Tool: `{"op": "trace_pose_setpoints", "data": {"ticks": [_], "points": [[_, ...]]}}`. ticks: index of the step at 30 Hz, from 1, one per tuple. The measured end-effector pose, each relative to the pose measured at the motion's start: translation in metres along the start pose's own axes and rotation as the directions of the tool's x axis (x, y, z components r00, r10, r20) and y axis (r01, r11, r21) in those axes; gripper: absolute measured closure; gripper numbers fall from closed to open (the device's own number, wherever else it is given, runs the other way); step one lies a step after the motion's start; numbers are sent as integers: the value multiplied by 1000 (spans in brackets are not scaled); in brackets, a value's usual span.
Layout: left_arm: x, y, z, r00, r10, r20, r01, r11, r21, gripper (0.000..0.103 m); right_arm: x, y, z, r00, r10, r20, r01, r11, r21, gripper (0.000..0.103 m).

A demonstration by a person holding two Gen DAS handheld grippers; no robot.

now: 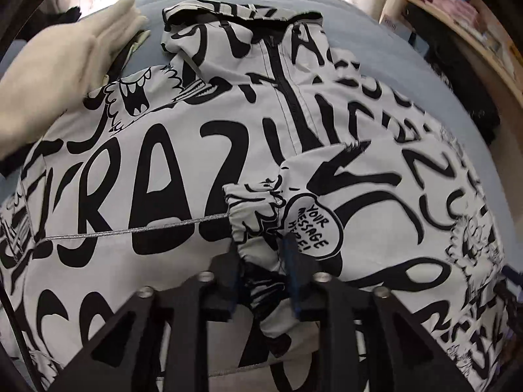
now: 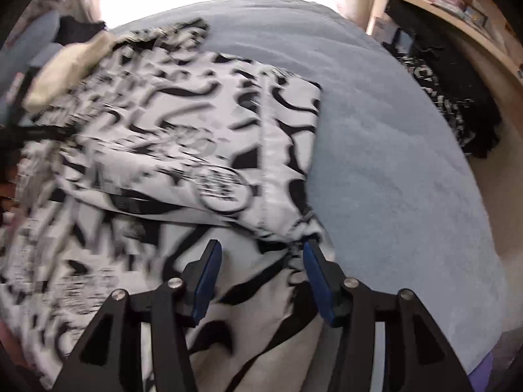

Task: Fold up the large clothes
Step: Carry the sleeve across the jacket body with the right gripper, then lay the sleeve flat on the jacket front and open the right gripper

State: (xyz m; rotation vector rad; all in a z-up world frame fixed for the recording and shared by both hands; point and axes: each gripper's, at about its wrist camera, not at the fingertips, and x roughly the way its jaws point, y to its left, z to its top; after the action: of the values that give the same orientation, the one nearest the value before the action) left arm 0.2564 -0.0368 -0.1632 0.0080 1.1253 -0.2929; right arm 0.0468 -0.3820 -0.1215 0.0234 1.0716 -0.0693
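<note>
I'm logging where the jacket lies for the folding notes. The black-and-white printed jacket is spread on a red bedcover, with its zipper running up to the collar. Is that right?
Not quite: the bedcover is light blue, not red, as the right wrist view shows. The rest holds: the printed jacket is spread on it, and its zipper runs up to the collar.

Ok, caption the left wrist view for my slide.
Left tool straddling a sleeve cuff on the printed jacket.

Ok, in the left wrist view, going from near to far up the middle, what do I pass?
Black gripper fingers with blue pads → gathered elastic sleeve cuff between them → black zipper of the black-and-white graffiti-print jacket → its collar → grey-blue bed cover.
</note>
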Motion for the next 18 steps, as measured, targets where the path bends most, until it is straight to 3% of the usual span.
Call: {"op": "trace_pose_setpoints", "data": {"ticks": [2, 3, 5, 8, 16, 18], "points": [[-4, 2, 1, 999, -46, -2, 46, 999, -10, 47, -21, -4, 7, 995, 98, 35, -99, 994, 35, 44], [-7, 2, 2, 998, -56, 6, 57, 998, -4, 44, -27, -5, 9, 991, 126, 51, -128, 990, 54, 36], [-10, 1, 4, 998, -53, 23, 52, 998, 18, 43, -39, -16, 22, 978, 178, 108, -191, 974, 124, 25], [-3, -3, 8, 999, -45, -1, 45, 999, 12, 42, -30, -35, 48, 974, 180, 139, -206, 956, 210, 24], [14, -5, 12, 998, -57, -14, 57, 998, 4, 42, 85, -97, 123, 984, 174, 31, -170, 887, 430, 24], [15, -8, 15, 999, -52, -11, 52, 998, 16, 48, 108, -102, 130, 983, 184, -3, -163, 876, 454, 24]]}}
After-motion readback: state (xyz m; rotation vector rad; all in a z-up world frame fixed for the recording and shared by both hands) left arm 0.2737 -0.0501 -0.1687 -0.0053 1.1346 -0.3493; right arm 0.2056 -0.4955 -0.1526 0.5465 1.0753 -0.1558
